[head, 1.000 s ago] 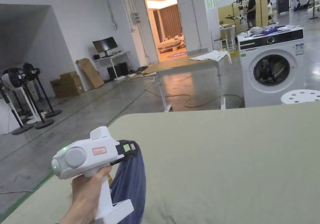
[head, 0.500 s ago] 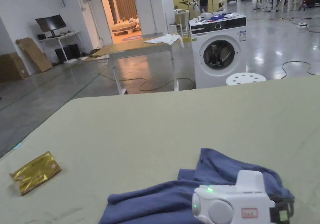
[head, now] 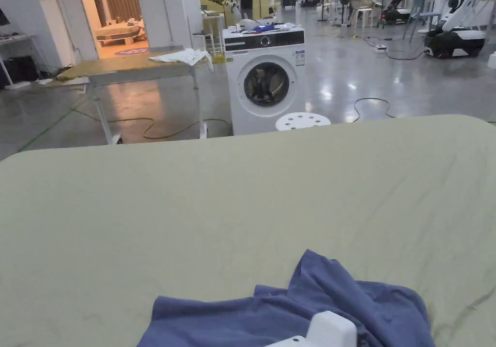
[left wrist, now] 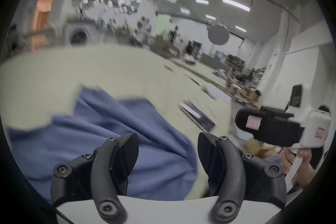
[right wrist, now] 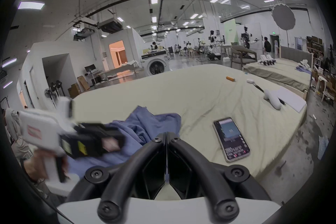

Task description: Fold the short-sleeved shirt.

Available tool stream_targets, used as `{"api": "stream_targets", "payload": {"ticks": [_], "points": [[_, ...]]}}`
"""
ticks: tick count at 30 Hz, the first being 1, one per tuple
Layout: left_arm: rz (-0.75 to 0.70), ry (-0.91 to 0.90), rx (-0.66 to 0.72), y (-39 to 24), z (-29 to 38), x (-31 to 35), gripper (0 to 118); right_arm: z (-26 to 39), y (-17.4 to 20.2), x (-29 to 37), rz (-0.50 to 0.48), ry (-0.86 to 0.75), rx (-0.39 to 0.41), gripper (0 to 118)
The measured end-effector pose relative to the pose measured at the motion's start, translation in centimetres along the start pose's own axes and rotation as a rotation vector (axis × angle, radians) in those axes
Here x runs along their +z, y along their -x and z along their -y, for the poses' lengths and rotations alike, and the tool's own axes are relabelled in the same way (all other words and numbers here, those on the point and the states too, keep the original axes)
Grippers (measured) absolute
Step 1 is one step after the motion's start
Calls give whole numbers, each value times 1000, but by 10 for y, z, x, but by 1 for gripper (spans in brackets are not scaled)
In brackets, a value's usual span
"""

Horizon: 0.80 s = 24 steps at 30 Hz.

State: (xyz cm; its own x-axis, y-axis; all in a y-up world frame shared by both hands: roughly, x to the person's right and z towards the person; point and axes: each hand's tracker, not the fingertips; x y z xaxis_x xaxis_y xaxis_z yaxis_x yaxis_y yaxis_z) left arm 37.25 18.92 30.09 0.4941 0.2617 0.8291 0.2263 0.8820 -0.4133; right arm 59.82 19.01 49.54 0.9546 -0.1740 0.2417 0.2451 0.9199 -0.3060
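Blue short-sleeved shirt (head: 310,309) lies crumpled on the bed (head: 193,207), unfolded. Left gripper (left wrist: 168,153) hovers over the shirt's right part, jaws spread, nothing between them. Right gripper (right wrist: 166,138) sits just right of the shirt, jaws pressed together, empty. Phone (right wrist: 231,138) lies on the bed right of the shirt, apart from it.

Bare sheet (head: 193,203) beyond shirt (head: 271,314); phone (right wrist: 231,138) rightward.

Bright ceiling strip lights; fisheye edges dark, left gripper view apparently motion-blurred.
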Motion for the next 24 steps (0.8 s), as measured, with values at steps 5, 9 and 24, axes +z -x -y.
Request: {"api": "stream_targets", "payload": {"ticks": [5,9,24], "points": [[-375,-263,-203,8,-37,128,71,-26,25,-5,-100,-90,55,0],[-745,-411,-248,-6,-24,196,70,-39,41,-4,-162,-154,65,0],[-815,-456,-124,-42,14,267,0,-47,71,23,-185,-278,273,0]]}}
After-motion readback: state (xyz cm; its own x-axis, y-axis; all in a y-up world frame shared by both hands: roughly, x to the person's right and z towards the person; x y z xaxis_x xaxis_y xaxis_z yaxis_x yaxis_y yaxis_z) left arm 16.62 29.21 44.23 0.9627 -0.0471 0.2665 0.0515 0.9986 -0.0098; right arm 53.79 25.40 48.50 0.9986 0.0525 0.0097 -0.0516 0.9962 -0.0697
